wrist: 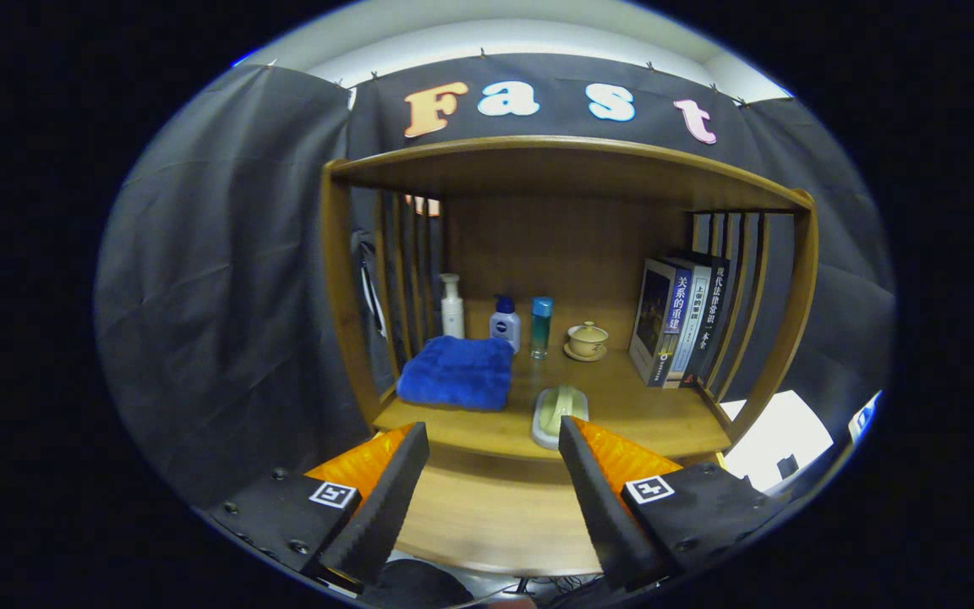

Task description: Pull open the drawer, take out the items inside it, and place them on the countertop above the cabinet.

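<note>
My gripper (pixel 491 427) is open with nothing between its fingers, held in front of the wooden cabinet. Its countertop (pixel 622 406) lies just ahead of the fingertips. A white soap dish (pixel 556 413) holding a pale green bar rests near the countertop's front edge, just beyond the right fingertip (pixel 570 433) and apart from it. A folded blue towel (pixel 457 372) lies on the countertop beyond the left finger. Below the front edge, between the fingers, a lighter wooden panel (pixel 495 516) sticks out toward me; I cannot tell whether it is the drawer's inside.
At the back of the countertop stand a white pump bottle (pixel 452 306), a blue-capped white bottle (pixel 505 321), a teal bottle (pixel 541 326) and a lidded cup on a saucer (pixel 587 340). Several books (pixel 677 321) lean at the right. A wooden top shelf (pixel 563 161) spans above.
</note>
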A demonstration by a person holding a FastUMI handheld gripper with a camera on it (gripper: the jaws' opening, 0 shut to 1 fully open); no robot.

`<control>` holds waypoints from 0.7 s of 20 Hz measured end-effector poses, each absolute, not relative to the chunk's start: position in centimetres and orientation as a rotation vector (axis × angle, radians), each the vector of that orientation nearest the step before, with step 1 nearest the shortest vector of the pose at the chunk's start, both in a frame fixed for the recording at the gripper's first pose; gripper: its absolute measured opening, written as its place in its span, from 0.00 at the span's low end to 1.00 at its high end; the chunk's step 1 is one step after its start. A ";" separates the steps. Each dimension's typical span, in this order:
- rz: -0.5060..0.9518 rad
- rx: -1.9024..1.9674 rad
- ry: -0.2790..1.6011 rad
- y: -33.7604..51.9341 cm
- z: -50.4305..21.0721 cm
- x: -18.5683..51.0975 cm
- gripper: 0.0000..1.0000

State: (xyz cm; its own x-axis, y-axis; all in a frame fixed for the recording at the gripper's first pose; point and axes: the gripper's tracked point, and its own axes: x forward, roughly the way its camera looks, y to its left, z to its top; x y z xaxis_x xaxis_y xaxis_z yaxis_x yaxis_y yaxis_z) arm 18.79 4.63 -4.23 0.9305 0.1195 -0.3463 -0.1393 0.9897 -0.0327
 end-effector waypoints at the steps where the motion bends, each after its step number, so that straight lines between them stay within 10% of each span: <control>1: 0.158 -0.058 0.348 5.2 -5.0 17.4 0.99; 14: 0.035 0.045 0.289 1.5 -13.6 9.9 0.99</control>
